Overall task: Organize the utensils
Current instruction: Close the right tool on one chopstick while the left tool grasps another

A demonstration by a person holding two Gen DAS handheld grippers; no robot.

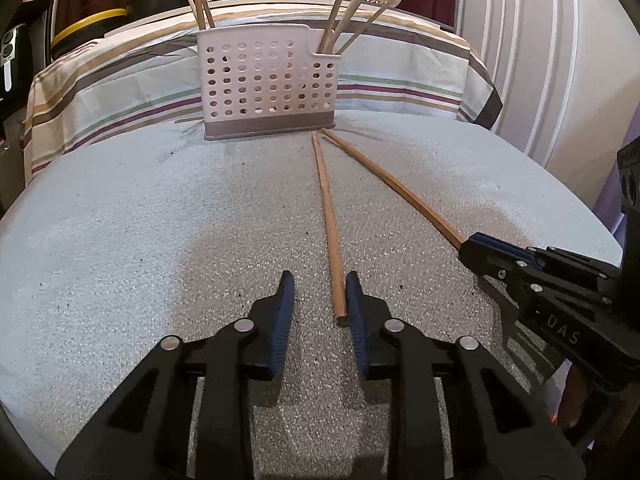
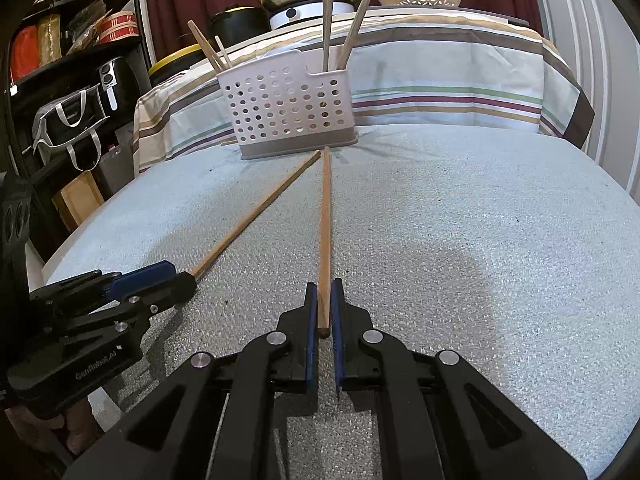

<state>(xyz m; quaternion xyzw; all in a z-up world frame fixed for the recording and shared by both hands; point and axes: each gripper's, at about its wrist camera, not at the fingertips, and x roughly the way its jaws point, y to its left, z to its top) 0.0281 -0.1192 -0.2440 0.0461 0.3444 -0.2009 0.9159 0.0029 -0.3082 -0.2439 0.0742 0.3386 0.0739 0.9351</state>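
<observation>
Two wooden chopsticks lie on the grey mat, their far tips near a white perforated utensil caddy (image 1: 269, 80) that holds several chopsticks. My left gripper (image 1: 320, 296) is open around the near end of the left chopstick (image 1: 329, 216), which rests against the right pad. My right gripper (image 2: 325, 300) is nearly closed on the near end of the right chopstick (image 2: 325, 232), which still lies on the mat. The caddy (image 2: 292, 108) and left chopstick (image 2: 256, 216) also show in the right wrist view, with the left gripper (image 2: 160, 276) at lower left.
A striped cloth (image 1: 400, 76) covers a raised surface behind the caddy, with bowls and pots on it. White cabinet doors (image 1: 540, 60) stand at right. Shelves with bags and an appliance (image 2: 80, 92) stand at left. The mat's curved edge (image 2: 80, 232) drops off at left.
</observation>
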